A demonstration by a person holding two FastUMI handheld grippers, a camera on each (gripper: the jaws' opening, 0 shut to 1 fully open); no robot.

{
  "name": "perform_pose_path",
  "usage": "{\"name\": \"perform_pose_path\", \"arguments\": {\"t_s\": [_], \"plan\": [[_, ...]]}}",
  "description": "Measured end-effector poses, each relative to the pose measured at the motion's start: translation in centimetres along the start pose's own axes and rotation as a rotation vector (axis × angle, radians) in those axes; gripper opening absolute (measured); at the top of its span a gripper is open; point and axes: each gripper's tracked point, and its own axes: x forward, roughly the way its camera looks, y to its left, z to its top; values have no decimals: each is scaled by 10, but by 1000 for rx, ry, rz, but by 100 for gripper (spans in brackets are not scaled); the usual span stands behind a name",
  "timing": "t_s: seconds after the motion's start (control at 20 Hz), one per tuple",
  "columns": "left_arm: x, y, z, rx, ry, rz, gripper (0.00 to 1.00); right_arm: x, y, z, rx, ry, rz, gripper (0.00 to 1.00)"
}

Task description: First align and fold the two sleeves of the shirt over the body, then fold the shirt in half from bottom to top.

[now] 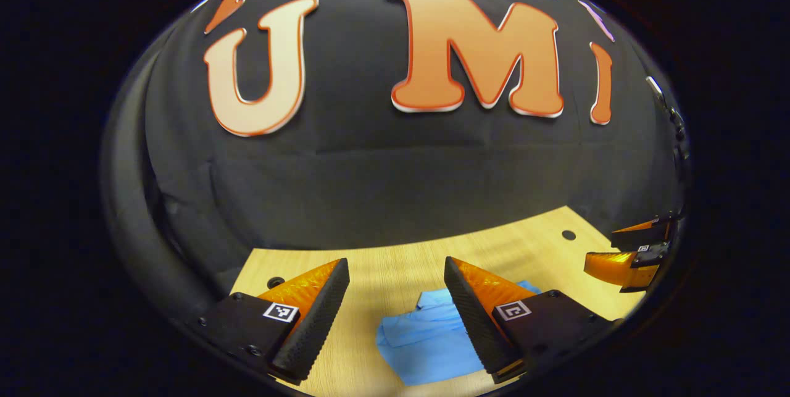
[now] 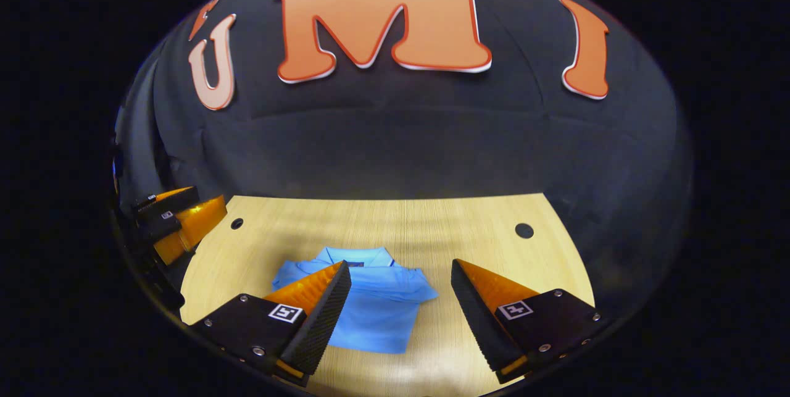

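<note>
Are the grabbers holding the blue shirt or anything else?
No, nothing is held. The left gripper and right gripper are both open above the table, with the folded shirt lying free on it.

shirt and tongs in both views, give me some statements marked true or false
1. The blue shirt lies folded on the wooden table. True.
2. The right tongs are shut on the shirt. False: they are open and hold nothing.
3. The left tongs are open. True.
4. The shirt's collar points toward the camera. False: it faces the booth wall.
5. The table has round holes near its far corners. True.
</note>
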Motion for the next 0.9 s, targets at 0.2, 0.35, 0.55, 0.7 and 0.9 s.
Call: {"name": "perform_pose_path", "arguments": {"t_s": [0.2,0.35,0.55,0.7,0.9], "plan": [[-60,4,35,-59,-104,-8,98,-42,5,9,-44,-110,11,99],[-90,14,35,-100,-145,4,100,-71,10,12,-71,-197,22,99],[-139,34,45,-96,-248,71,100,-97,13,7,-66,-255,60,99],[-167,43,48,-120,-289,110,100,-114,5,5,-73,-287,58,99],[-189,52,41,-142,-303,166,99,-128,0,2,-65,-313,72,99]]}}
